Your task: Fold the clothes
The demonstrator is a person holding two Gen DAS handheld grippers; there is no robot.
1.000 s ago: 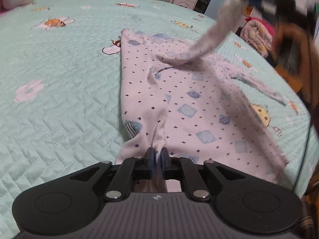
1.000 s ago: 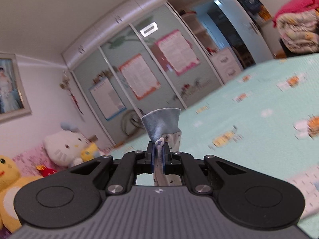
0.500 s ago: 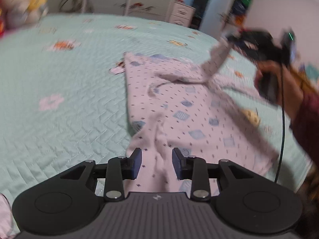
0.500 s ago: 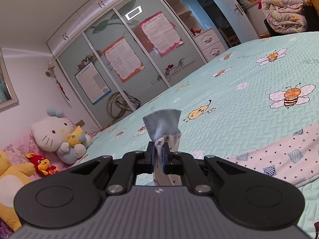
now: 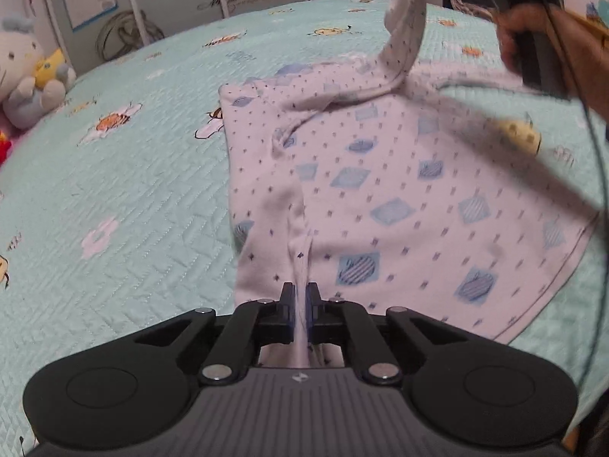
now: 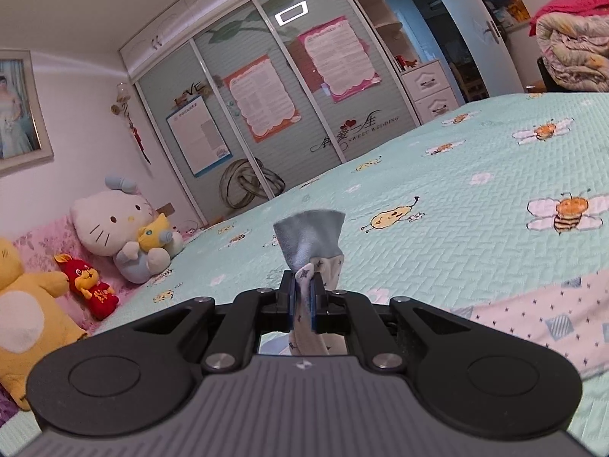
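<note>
Left tool [image 5: 300, 297], angled downward, pinches the shirt [image 5: 380, 198]; right tool [image 6: 302, 297], near level, grips its cuff [image 6: 310, 234].

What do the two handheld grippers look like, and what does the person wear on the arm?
Each gripper, left gripper and right gripper, has a grey ribbed body with a small logo, two round black lobes, black linkage arms with silver rivets, and black fingers with blue pads. In the left wrist view, a black cable hangs near the person's hand. Any sleeve is too blurred to tell.
</note>
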